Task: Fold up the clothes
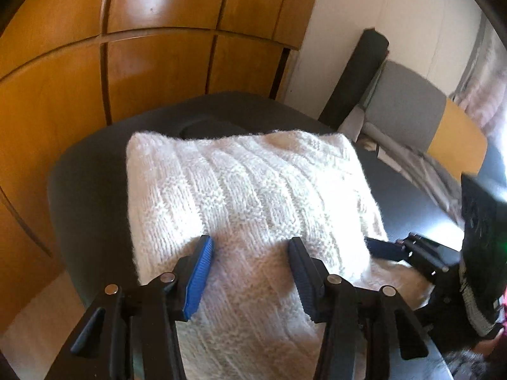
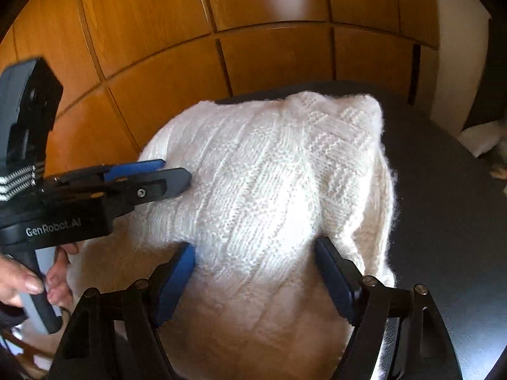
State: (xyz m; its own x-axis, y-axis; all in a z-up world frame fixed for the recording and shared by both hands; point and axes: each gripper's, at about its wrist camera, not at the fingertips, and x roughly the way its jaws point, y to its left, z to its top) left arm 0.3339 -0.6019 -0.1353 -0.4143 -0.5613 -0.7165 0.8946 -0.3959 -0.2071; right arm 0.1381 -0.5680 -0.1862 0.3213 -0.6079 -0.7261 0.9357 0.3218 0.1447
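Since the white knitted sweater [image 1: 247, 209] is seen already doubled into a compact bundle on the dark counter [image 1: 82, 190], before the wooden wardrobe [image 1: 126, 63], most folding is judged done; only smoothing or a last fold seems left. Both tools are angled downward over the sweater's near edge. The left tool [image 1: 250, 272] and right tool [image 2: 256, 272] are held apart, nothing gripped, knit lying between their jaws.

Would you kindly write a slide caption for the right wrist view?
Right gripper and left gripper, both open, over a folded white knit sweater on a dark table.
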